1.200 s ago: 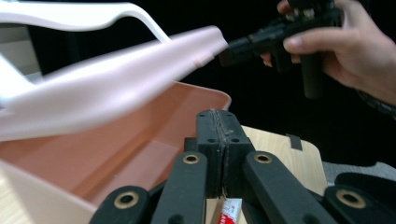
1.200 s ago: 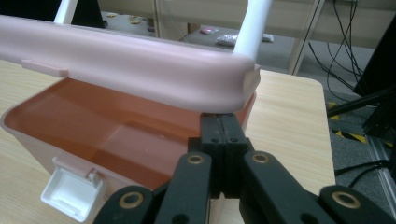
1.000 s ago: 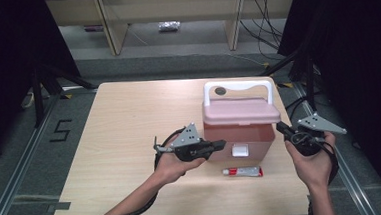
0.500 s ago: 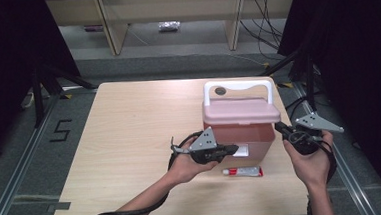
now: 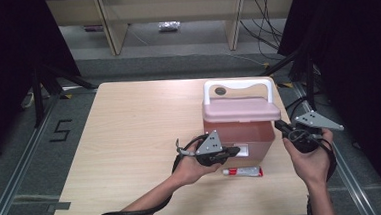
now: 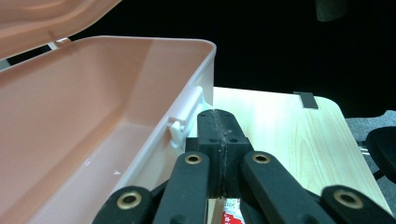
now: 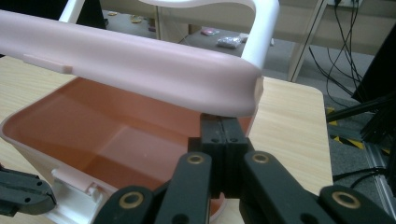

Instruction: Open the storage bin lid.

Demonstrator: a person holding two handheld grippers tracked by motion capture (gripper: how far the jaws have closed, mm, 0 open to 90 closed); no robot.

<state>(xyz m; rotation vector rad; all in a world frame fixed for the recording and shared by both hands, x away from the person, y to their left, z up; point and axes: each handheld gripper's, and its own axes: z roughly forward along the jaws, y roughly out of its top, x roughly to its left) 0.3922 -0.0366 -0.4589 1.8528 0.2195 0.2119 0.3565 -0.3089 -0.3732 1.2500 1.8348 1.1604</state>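
A pink box (image 5: 240, 129) with a white handle (image 5: 237, 87) stands on the right half of the wooden table (image 5: 130, 141), its lid (image 7: 130, 60) raised partway. The left gripper (image 5: 233, 151), jaws together and empty, sits at the box's front latch (image 6: 184, 122). The right gripper (image 5: 280, 127), jaws together, is under the lid's right edge. A small tube (image 5: 242, 172) lies just before the box

The right hand-held gripper (image 7: 223, 135), jaws pressed together, sits under the corner of the raised pink lid (image 7: 140, 65). Below lies the open box (image 7: 93, 140) on the desk (image 7: 289, 126). The left hand-held gripper (image 7: 23, 191) shows at the box's near wall.
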